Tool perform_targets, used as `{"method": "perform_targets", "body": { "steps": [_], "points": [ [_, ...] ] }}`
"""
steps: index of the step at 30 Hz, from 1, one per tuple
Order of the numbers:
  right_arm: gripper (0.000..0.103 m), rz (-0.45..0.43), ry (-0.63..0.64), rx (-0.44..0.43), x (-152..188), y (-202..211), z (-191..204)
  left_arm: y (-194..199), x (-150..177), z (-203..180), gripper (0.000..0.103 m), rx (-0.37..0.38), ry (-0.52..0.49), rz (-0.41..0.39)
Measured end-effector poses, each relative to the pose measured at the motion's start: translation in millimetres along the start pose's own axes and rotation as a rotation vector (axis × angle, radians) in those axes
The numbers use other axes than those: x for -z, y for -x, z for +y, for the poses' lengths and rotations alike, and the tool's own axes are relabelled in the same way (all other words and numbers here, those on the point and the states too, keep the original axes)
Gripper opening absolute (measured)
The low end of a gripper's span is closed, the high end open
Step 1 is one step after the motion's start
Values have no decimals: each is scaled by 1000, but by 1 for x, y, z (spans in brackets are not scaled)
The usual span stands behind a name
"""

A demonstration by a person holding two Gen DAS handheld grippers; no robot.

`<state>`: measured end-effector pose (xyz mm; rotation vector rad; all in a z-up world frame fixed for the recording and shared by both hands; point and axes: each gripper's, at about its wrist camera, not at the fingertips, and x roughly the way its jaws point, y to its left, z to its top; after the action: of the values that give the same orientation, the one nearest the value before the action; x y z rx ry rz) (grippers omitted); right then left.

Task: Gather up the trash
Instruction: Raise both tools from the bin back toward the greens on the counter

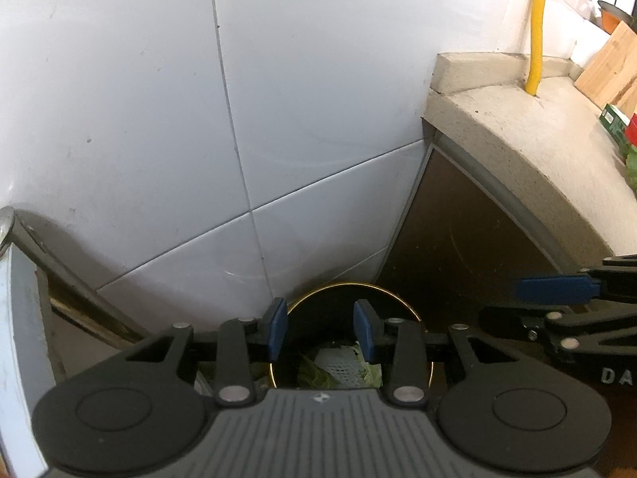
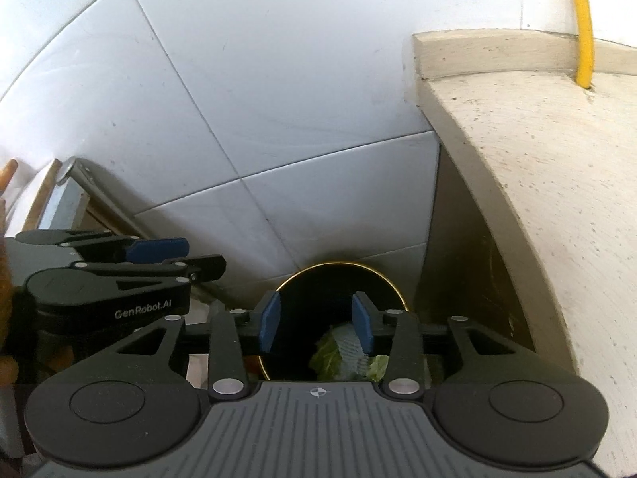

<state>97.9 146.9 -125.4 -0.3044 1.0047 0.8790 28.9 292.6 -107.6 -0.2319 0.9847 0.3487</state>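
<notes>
A round black bin with a gold rim (image 1: pixel 350 285) stands on the floor in the corner between the tiled wall and the cabinet. Inside lie green leaves (image 1: pixel 314 374) and a white foam net (image 1: pixel 338 362). My left gripper (image 1: pixel 320 330) hangs over the bin mouth, open, with nothing between its blue pads. The right gripper (image 1: pixel 501 302) reaches in from the right. In the right wrist view the bin (image 2: pixel 338 265) holds the leaves (image 2: pixel 328 348) and net (image 2: pixel 350 342). My right gripper (image 2: pixel 316 322) is above them, open and holding nothing. The left gripper (image 2: pixel 205 255) sits beside it.
A speckled stone counter (image 1: pixel 537 139) juts out on the right, with a yellow hose (image 1: pixel 537 20), a wooden board (image 1: pixel 609 63) and a green box (image 1: pixel 615 119) on it. A brown cabinet side (image 1: pixel 458 239) flanks the bin. A metal-edged frame (image 1: pixel 24 247) stands on the left.
</notes>
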Motion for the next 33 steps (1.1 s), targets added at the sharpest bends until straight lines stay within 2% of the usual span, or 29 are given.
{"method": "perform_targets", "body": {
  "steps": [4, 6, 8, 15, 33],
  "points": [
    [65, -15, 0, 20, 5, 8, 0, 0, 1, -2, 33, -5, -13, -2],
    [68, -21, -3, 27, 8, 12, 0, -1, 1, -3, 34, -10, -20, 2],
    [71, -26, -7, 30, 11, 16, -1, -2, 1, -4, 39, -15, -30, 5],
    [78, -37, -21, 42, 23, 30, -5, -2, 3, -9, 43, -29, -61, 0],
    [83, -93, -99, 104, 54, 74, -27, -4, 6, -18, 48, -46, -121, 2]
  ]
}}
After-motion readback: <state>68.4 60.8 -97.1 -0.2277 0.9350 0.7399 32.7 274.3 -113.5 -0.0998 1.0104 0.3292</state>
